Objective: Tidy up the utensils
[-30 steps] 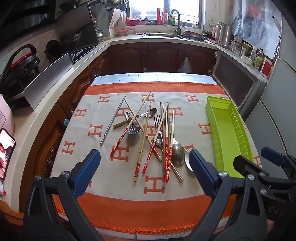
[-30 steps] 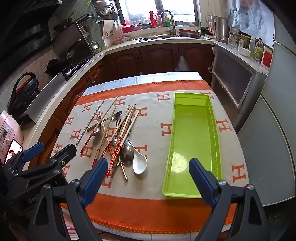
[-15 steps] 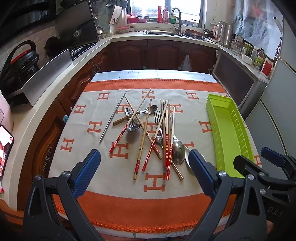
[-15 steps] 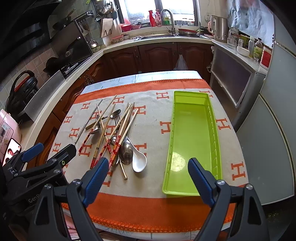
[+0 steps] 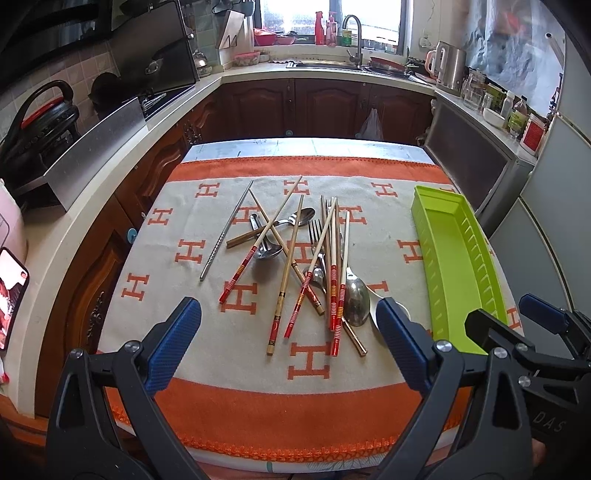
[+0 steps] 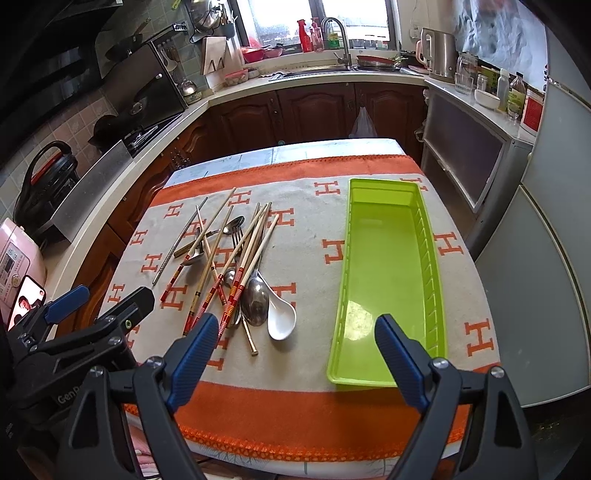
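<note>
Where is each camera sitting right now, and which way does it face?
Left wrist: on the left tongs, near table edge, facing the utensil pile; own open blue fingers show, right tongs at right.
Right wrist: on the right tongs, facing the empty green tray; own open fingers show, left tongs at left.
Shared: pile, tray, white spoon, orange cloth, kitchen sink beyond.

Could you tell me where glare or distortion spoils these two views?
Left wrist view: window blown out, counter edges bow outward, utensils sharp. Right wrist view: bright glare patch on the tray floor, window overexposed, corners vignetted black.
</note>
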The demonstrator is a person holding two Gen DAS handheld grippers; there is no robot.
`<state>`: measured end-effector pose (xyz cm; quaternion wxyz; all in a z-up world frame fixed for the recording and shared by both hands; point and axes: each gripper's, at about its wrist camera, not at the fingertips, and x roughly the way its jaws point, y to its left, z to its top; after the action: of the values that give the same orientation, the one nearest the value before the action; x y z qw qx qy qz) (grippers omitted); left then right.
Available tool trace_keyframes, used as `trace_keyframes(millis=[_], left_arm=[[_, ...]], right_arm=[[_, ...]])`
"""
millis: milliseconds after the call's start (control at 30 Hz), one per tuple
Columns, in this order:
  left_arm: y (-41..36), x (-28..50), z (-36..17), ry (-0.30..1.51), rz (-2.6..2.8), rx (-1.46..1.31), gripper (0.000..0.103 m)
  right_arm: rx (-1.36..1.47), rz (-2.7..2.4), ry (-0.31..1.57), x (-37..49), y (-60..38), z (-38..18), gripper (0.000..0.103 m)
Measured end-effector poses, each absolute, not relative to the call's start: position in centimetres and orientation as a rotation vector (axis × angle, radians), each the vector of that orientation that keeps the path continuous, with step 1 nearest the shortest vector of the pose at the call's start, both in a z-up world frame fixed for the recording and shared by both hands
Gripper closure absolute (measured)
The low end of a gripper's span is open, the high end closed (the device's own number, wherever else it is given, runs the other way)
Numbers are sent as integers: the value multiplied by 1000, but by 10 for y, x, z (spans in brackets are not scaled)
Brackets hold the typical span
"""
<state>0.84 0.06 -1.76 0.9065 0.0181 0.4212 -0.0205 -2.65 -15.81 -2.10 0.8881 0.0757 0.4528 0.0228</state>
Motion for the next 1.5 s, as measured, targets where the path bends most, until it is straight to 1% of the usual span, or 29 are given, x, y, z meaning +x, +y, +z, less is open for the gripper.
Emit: trace_keyframes(millis=[867,1100,1267,1500], left_arm=[[6,4,-20,872,-39,33,10],[14,1,-13,872,-37,27,10],[25,1,-3,862,-44,20,10],[48,9,12,845,-77,-16,10]], right_arm=[[155,45,936,-30,-150,-22,17],[152,42,935,-32,-145,-17,17],[140,54,934,-32,-130,-6,24],[116,58,949,-18,-110,6,24]])
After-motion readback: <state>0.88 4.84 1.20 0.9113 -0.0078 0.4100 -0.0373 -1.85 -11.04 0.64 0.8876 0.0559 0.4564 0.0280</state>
